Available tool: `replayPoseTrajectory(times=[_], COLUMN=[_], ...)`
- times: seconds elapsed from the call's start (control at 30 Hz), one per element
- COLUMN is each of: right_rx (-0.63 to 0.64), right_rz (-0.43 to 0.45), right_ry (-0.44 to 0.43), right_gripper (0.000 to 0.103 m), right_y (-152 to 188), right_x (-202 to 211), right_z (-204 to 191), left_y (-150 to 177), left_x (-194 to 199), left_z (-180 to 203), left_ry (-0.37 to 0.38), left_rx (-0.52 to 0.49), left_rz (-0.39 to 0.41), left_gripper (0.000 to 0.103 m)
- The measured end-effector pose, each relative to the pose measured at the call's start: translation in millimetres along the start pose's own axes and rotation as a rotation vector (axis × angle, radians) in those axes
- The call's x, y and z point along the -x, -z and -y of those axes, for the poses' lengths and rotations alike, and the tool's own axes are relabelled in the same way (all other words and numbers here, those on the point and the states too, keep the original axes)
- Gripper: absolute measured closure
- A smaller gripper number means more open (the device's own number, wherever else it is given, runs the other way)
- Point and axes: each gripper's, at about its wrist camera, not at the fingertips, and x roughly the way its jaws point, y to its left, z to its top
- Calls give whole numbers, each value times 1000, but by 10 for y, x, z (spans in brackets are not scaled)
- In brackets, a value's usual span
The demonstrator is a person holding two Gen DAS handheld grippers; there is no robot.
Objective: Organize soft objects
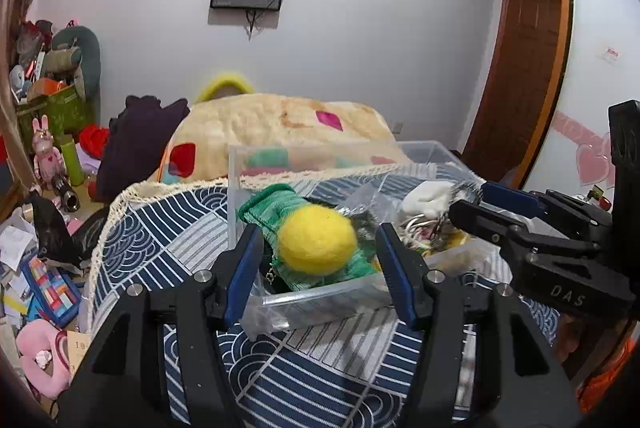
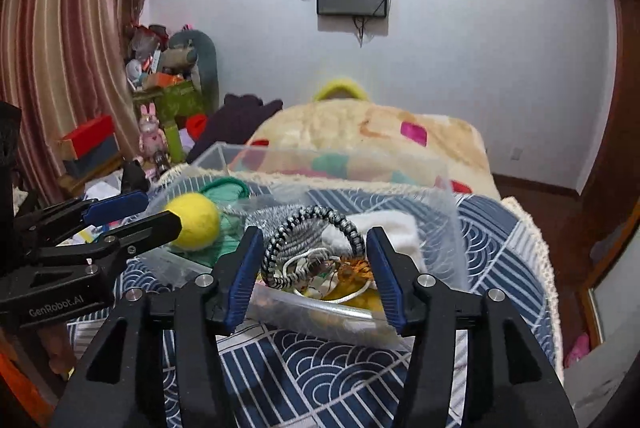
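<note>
Left claw (image 1: 320,256) fills the near edge of its own view, blue pads spread wide, released, gripping nothing. Yellow felt ball (image 1: 317,241) sits betw. the two fingertips, at abt 12 o'clock from the claw, apart from both pads; can't tell if it touches either. It's round, so no long axis. Ball rests on a green knit piece (image 1: 276,209) whose long axis runs from 10 o'clock to 4 o'clock in that view, open cuff end pointing to 10. Both lie in the left end of a clear plastic bin (image 1: 304,298), which stands on a blue wave-pattern cloth (image 1: 280,368) over the tabletop.

At 3 o'clock of the ball, same bin: crumpled clear bag (image 1: 362,202), then a white soft item (image 1: 426,197), w/ the right claw (image 1: 468,204) coming in from the right edge over them.

Right wrist view, left to right: left claw (image 2: 156,216) at 9 o'clock, its tips beside the yellow ball (image 2: 194,226). Right claw (image 2: 310,260) at centre, pads apart, released, holding nothing. Betw. its tips, at 12 o'clock, a black-and-white braided cord loop (image 2: 316,218) arches upright, its span running 9 to 3 o'clock; not clear if it touches the pads. Under it a small gold-orange trinket (image 2: 352,270) w/ white string. White item (image 2: 394,228) lies at 1 o'clock, inside the bin wall (image 2: 448,224).
</note>
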Motion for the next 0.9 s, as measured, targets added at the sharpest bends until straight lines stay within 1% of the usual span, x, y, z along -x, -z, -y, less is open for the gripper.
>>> replayPoseTrajectory(times=[0.07, 0.13, 0.17, 0.27, 0.37, 0.47, 0.5, 0.53, 0.57, 0.6, 0.63, 0.67, 0.7, 0.73, 0.77, 0.83, 0.9], right_rx=[-2, -1, 0, 1, 5, 7, 7, 7, 8, 10, 15, 22, 24, 23, 18, 8, 9], right_rz=[22, 48, 73, 128, 175, 213, 224, 236, 251, 264, 273, 282, 291, 300, 316, 342, 338], right_ry=[1, 14, 22, 23, 22, 18, 18, 17, 16, 18, 21, 23, 29, 36, 47, 70, 63], right_gripper=[50, 40, 38, 38, 37, 32, 29, 24, 22, 20, 20, 19, 14, 6, 1, 0, 0], right_y=[-37, -69, -84, -109, -106, -88, -81, -73, -59, -49, -32, -20, -8, -1, 16, 48, 67], right_x=[83, 167, 240, 434, 620, 771, 804, 841, 883, 913, 938, 959, 972, 975, 989, 1001, 1007], right_z=[11, 15, 17, 5, -10, -13, -14, -17, -26, -36, -48, -62, -73, -82, -94, -99, -101], left_y=[-23, -55, -67, -111, -138, -147, -141, -137, -128, -112, -102, -85, -72, -54, -42, -16, 13], left_x=[103, 228, 282, 462, 630, 773, 830, 861, 891, 935, 959, 990, 1024, 1053, 1073, 1094, 1111], left_z=[33, 72, 86, 126, 160, 207, 232, 243, 260, 281, 301, 330, 356, 380, 387, 407, 427], left_ry=[-7, -10, -10, -6, 17, 12, 8, 9, 12, 13, 12, 8, 1, -3, -7, -15, -26], left_rx=[-9, -19, -22, -28, -28, -40, -47, -50, -54, -58, -63, -71, -77, -80, -80, -82, -89], left_rz=[18, 42, 54, 98, 134, 176, 191, 199, 206, 218, 225, 234, 246, 255, 261, 269, 275], left_gripper=[42, 41, 41, 41, 41, 41, 40, 37, 33, 31, 26, 23, 17, 13, 11, 8, 5])
